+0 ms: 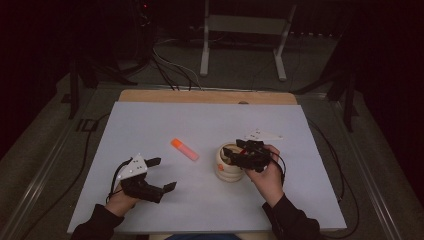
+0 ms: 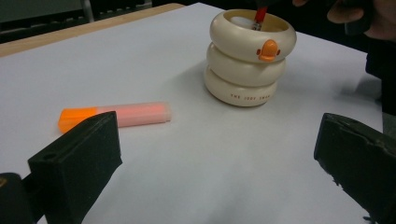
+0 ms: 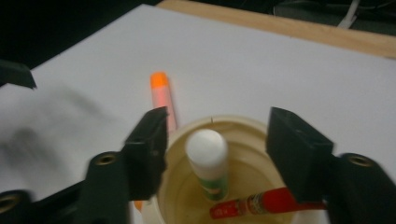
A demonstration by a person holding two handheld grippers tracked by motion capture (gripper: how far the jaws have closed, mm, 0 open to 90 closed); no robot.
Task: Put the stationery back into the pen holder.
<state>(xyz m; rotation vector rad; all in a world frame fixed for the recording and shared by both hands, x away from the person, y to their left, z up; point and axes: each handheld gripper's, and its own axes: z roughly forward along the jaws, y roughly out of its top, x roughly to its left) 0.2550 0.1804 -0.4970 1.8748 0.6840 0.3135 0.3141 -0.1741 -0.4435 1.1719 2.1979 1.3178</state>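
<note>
The right tongs (image 1: 239, 154) are held over the mouth of a cream pen cup (image 1: 228, 165) shaped like three stacked rings, with an orange duck bill on its top ring. In the right gripper view the two black jaws are seen spread apart above the cup's rim (image 3: 243, 125), one at each side of the opening, and no pad is pressed on anything. A red pen (image 3: 261, 203) is seen leaning inside the cup, its upper end passing just in front of the jaw at the right of that view; whether it touches that jaw cannot be told. A white glue stick (image 3: 208, 161) with a green label is stood upright in the cup, below and between the spread jaws.

The cup is placed on the white sheet of the bench (image 1: 150, 125), right of its middle. An orange highlighter (image 1: 184, 149) is laid flat on the sheet to the left of the cup, apart from it.

The left tongs (image 1: 162, 174) are held low over the near left part of the bench, well apart from the cup. Their jaws are spread wide with nothing between them, and they are pointed toward the highlighter and the cup.
</note>
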